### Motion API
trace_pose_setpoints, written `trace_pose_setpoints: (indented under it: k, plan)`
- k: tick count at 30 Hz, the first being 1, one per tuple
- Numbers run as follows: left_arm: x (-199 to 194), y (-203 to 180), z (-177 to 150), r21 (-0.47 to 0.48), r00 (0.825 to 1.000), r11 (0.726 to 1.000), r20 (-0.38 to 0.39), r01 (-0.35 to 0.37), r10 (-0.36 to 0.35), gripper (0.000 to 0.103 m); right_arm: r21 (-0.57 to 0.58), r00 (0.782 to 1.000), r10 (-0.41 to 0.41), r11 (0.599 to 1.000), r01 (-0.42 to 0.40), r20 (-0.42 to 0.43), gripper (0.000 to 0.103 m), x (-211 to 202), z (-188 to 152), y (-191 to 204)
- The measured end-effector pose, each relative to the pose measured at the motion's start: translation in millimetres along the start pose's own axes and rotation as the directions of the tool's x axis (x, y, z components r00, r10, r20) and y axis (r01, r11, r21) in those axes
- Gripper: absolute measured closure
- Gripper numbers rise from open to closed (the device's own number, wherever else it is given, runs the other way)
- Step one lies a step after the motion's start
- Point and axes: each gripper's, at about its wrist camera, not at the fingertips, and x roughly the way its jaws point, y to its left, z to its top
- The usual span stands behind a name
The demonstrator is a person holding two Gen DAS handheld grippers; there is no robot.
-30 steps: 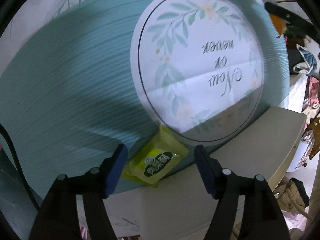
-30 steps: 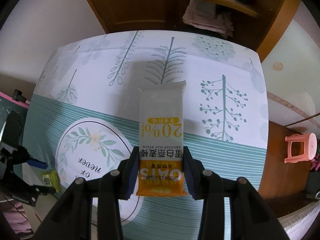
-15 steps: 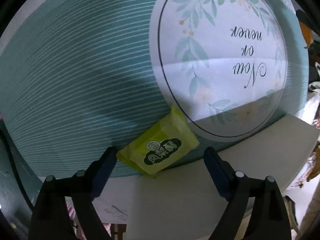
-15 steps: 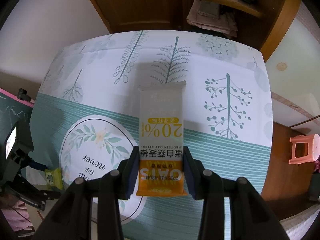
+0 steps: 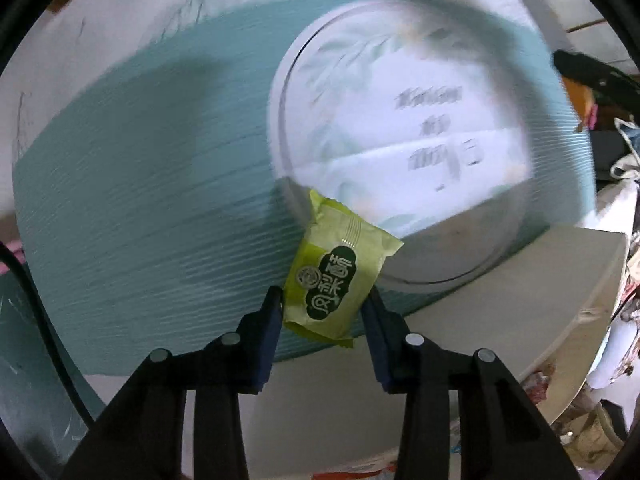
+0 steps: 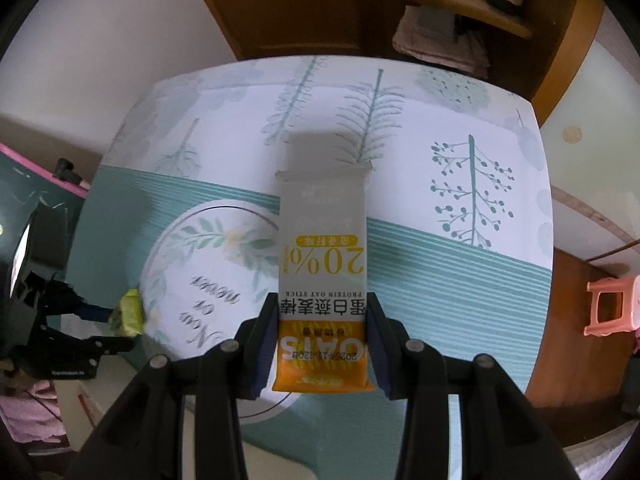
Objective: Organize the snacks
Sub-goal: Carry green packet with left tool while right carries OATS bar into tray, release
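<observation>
Left wrist view: the left gripper [image 5: 323, 306], its jaws just closed, clamps the green snack packet [image 5: 335, 278] between its pads.

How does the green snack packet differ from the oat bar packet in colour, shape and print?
The green snack packet is yellow-green all over; the oat bar packet is white above and orange below. The green one is short and pillow-like; the oat bar is long and flat. The green one bears a dark label; the oat bar shows "20%" and "OATS". Both are sealed and clamped in a gripper.
</observation>
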Motion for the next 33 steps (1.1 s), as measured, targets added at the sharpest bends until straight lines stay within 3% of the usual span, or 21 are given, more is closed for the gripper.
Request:
trace_pose_setpoints:
  k: [3, 7, 12, 15, 16, 20, 24, 27, 29, 33]
  plan:
    - [-33.0, -8.2, -14.1, -0.004, 0.996, 1.0, 0.09, 0.003, -0.003, 0.065, 0.002, 0.999, 0.028, 1.0, -0.028, 0.041, 0.062, -20.9, -5.4, 8.3]
    - [-92.6, -21.2, -40.7, -0.013, 0.969, 1.0, 0.246, -0.016, 0.019, 0.065, 0.0, 0.991, 0.071, 0.997, -0.072, 0.115, 0.062, -60.6, -14.4, 22.0]
    - [-163.5, -28.5, -97.7, -0.035, 0.914, 0.999, 0.405, -0.017, 0.03, 0.065, -0.029, 0.973, 0.118, 0.993, -0.114, 0.2, 0.062, -116.0, -36.9, 49.7]
    - [-165.7, -36.9, -85.8, -0.053, 0.888, 0.999, 0.459, -0.007, 0.031, 0.065, -0.025, 0.961, 0.146, 0.989, -0.144, 0.234, 0.062, -141.9, -58.5, 63.2]
    - [-175.0, -43.1, -104.0, -0.067, 0.873, 0.998, 0.486, -0.018, 0.048, 0.065, -0.023, 0.957, 0.154, 0.988, -0.153, 0.245, 0.062, -150.9, -68.4, 68.2]
    - [-175.3, -61.8, -138.0, -0.105, 0.835, 0.994, 0.545, -0.018, 0.073, 0.065, -0.005, 0.946, 0.185, 0.982, -0.191, 0.266, 0.062, -170.8, -101.2, 80.7]
    - [-135.8, -72.9, -163.0, -0.141, 0.818, 0.99, 0.568, -0.01, 0.089, 0.064, 0.013, 0.944, 0.2, 0.978, -0.21, 0.262, 0.062, -181.3, -135.1, 93.9]
    - [-119.3, -80.0, -183.1, -0.17, 0.814, 0.985, 0.57, -0.018, 0.113, 0.064, 0.026, 0.95, 0.187, 0.98, -0.2, 0.251, 0.062, -184.1, -156.1, 103.7]
    - [-93.7, -81.6, -178.0, -0.184, 0.813, 0.982, 0.568, -0.03, 0.131, 0.064, 0.034, 0.955, 0.168, 0.983, -0.182, 0.246, 0.062, -184.7, -167.6, 110.2]
    - [-60.4, -86.0, -181.7, -0.209, 0.822, 0.977, 0.547, -0.05, 0.16, 0.063, 0.04, 0.962, 0.145, 0.987, -0.159, 0.233, 0.062, -182.4, -183.4, 117.1]
